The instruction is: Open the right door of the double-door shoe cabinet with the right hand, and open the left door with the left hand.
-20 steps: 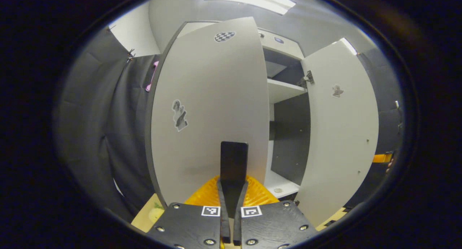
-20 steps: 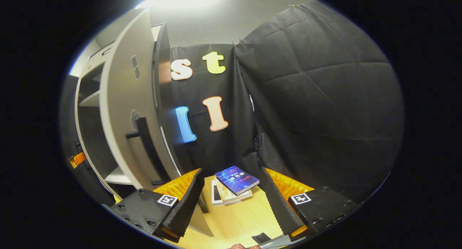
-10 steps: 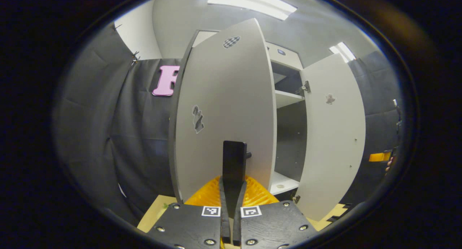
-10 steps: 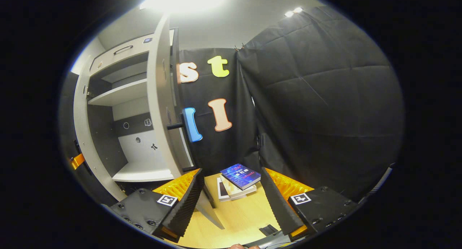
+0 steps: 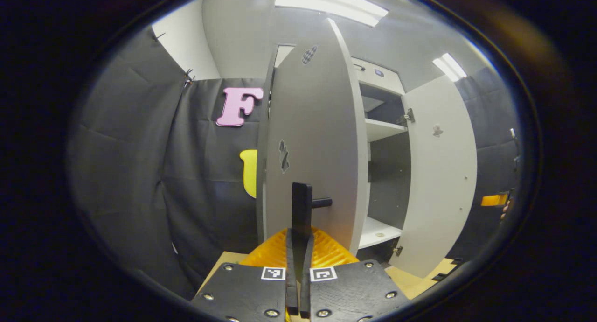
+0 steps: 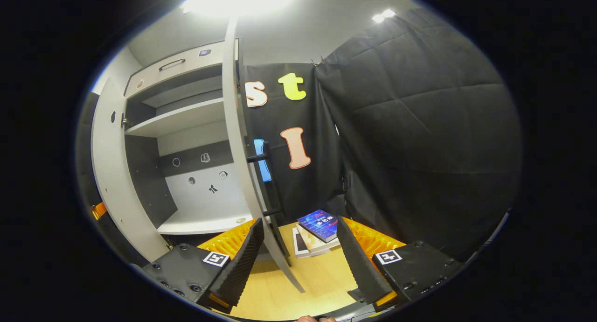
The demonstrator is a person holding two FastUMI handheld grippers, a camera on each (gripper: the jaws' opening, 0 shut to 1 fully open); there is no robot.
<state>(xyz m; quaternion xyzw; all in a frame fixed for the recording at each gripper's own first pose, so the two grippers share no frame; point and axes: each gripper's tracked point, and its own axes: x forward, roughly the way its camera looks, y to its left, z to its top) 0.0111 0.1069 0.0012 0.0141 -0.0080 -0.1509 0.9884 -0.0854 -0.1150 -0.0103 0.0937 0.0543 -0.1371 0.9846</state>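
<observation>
In the left gripper view, the left gripper (image 5: 298, 247) has its fingers pressed together on the black bar handle (image 5: 301, 210) of the shoe cabinet's left door (image 5: 312, 140), which stands swung wide, nearly edge-on. Beyond it the right door (image 5: 440, 182) hangs open beside bare white shelves (image 5: 382, 128). In the right gripper view, the right gripper (image 6: 298, 252) holds nothing, jaws spread apart, just before the right door's edge; stacked books (image 6: 315, 231) lie on the wooden floor (image 6: 298, 284) behind
</observation>
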